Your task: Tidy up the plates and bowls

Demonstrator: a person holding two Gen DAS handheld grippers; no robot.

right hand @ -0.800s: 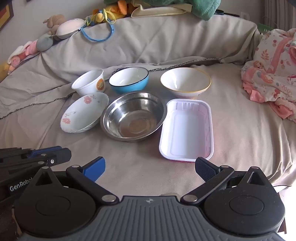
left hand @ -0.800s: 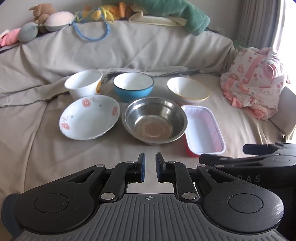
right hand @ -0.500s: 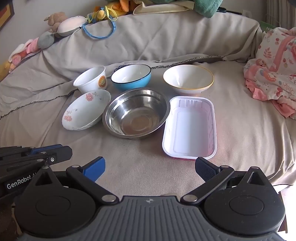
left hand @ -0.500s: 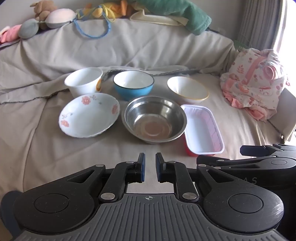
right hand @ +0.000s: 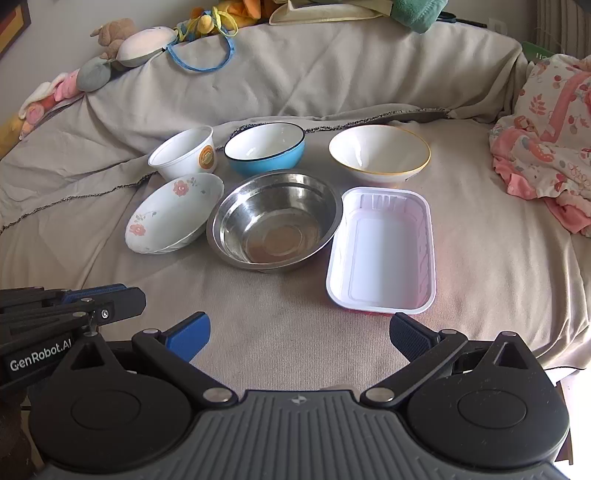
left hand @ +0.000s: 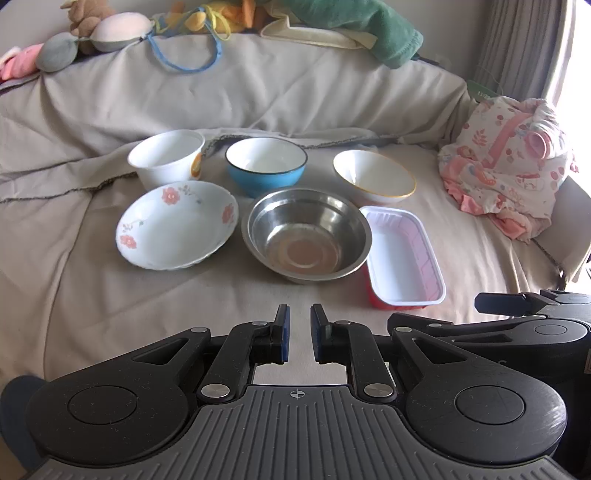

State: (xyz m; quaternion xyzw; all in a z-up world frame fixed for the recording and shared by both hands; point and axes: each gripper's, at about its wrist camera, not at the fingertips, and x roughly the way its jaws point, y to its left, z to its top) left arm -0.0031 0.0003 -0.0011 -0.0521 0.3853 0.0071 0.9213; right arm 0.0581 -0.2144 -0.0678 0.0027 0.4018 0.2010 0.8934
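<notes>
Six empty dishes stand in two rows on a beige-covered sofa seat. The back row holds a white cup-shaped bowl (left hand: 166, 157), a blue bowl (left hand: 266, 166) and a white bowl with a yellow rim (left hand: 373, 177). In front are a floral plate (left hand: 177, 225), a steel bowl (left hand: 306, 236) and a white rectangular tray (left hand: 402, 254) with red outside. My left gripper (left hand: 298, 325) hovers short of the steel bowl, shut with nothing between its fingers. My right gripper (right hand: 299, 332) stands open wide just short of the tray (right hand: 384, 251), holding nothing.
Plush toys (left hand: 92, 33) and a green cloth (left hand: 354, 26) lie along the sofa back. A pink patterned garment (left hand: 509, 158) is heaped at the right end. The seat's front edge drops off at the right (right hand: 561, 354). Bare cover lies between the grippers and the dishes.
Both grippers have edged slightly nearer the dishes, which sit a little larger in view. Neither gripper's jaws have changed, and no dish has moved.
</notes>
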